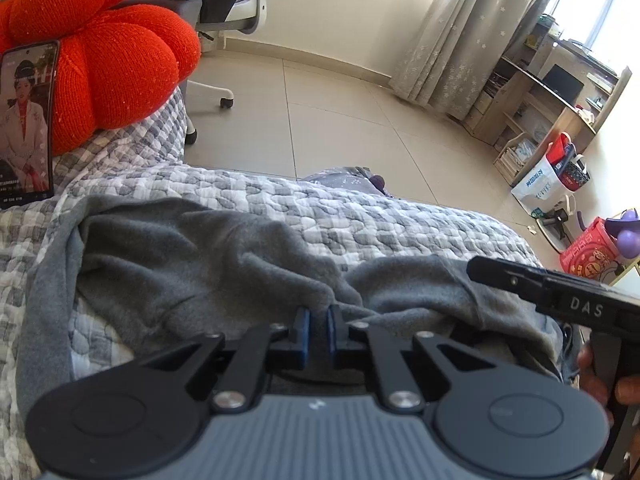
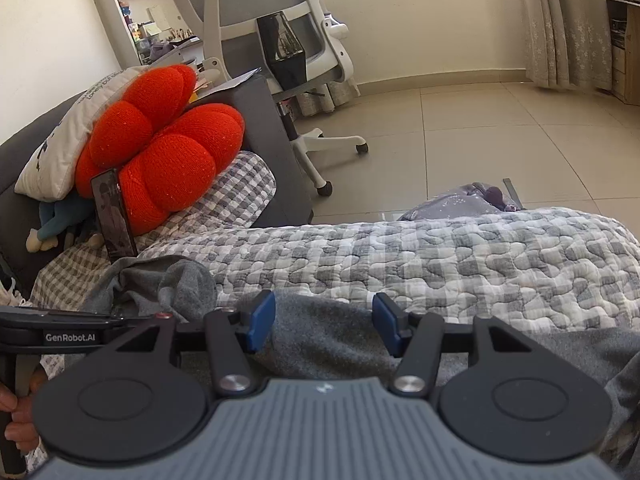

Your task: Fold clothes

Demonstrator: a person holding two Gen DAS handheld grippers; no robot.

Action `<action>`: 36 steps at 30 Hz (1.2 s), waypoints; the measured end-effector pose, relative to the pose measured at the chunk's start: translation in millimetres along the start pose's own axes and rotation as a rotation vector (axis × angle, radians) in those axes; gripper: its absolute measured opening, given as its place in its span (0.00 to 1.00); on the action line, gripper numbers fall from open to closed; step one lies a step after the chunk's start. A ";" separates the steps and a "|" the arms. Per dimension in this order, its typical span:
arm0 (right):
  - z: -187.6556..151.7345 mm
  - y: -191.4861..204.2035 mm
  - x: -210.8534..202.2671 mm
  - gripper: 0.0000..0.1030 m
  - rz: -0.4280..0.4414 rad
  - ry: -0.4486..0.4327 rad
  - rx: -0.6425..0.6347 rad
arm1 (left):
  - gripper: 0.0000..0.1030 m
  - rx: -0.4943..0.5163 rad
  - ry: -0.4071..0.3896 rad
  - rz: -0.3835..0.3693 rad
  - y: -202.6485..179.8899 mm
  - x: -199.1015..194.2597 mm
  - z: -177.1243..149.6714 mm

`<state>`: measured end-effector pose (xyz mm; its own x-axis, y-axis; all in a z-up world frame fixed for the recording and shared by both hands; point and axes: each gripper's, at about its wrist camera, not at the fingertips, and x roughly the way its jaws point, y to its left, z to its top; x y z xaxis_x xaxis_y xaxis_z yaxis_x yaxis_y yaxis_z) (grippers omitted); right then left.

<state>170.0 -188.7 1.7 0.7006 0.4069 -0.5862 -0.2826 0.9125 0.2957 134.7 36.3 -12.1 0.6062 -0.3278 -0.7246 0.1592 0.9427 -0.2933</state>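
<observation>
Garment: a grey fleece garment [image 1: 192, 256] lies rumpled on the checked quilt [image 1: 360, 208] of a bed, at the near edge, just in front of both tools.
Lie of it: bunched in ridges and hollows, a lighter outer edge curling round on the left; not flat, not squared.
Left gripper [image 1: 316, 326]: jaws drawn almost together, with only a slim gap between the blue pads; a ridge of the fleece rises right at the tips, and it looks pinched there, though the pinch itself sits behind the pads.
Right gripper [image 2: 324, 320]: jaws spread wide, nothing between them, hanging low over a hump of grey cloth at the near edge.
Handling, as I judge it: soft, limp and light; it will sag and drag from any one held point, and the napped face should grip the pads rather than slide.
Where to hold: at an edge, hem or corner rather than a mid-cloth fold, with two holds well apart so that the cloth hangs straight.
Stage: the heap would suit a garment being spread out or one partway through a fold; which one cannot be told.
Hidden: the garment's near part lies under the tool bodies; sleeves, collar and hem cannot be made out, so its kind is unsure.
Far left: a red knitted cushion [image 1: 100, 48] with a phone [image 1: 26, 124] propped against it.
</observation>
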 end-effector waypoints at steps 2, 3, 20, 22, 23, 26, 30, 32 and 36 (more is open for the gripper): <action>0.6 7.2 -1.1 0.56 0.023 0.005 -0.029 | 0.08 0.014 0.005 -0.010 2.3 -8.9 -11.1; 0.8 11.5 -1.3 0.56 0.038 0.010 -0.046 | 0.07 0.020 0.009 -0.015 3.6 -13.0 -16.8; -18.1 58.5 28.2 0.50 0.038 0.071 -0.228 | 0.03 0.018 0.084 -0.032 8.0 -14.8 -68.1; -23.2 57.4 31.8 0.33 0.011 0.088 -0.228 | 0.02 0.008 0.088 -0.035 9.4 -13.6 -68.8; -25.1 56.4 33.2 0.22 -0.005 0.095 -0.224 | 0.02 0.008 0.087 -0.033 9.5 -13.5 -69.0; -27.5 52.5 28.8 0.13 -0.013 0.088 -0.195 | 0.03 0.004 0.075 -0.037 9.4 -18.5 -67.1; -24.3 56.1 9.4 0.11 -0.017 0.050 -0.192 | 0.07 0.003 0.017 -0.025 11.1 -35.3 -58.4; -22.7 58.2 -1.4 0.11 -0.022 0.028 -0.189 | 0.13 -0.002 -0.015 -0.023 12.3 -44.1 -52.0; -23.4 58.4 -21.5 0.11 -0.020 -0.001 -0.159 | 0.44 -0.019 -0.088 0.006 15.0 -56.3 -34.3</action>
<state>123.1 -143.1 14.0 0.7075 0.3889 -0.5901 -0.3689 0.9154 0.1610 76.3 66.8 3.0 0.6736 -0.3143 -0.6690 0.1411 0.9431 -0.3010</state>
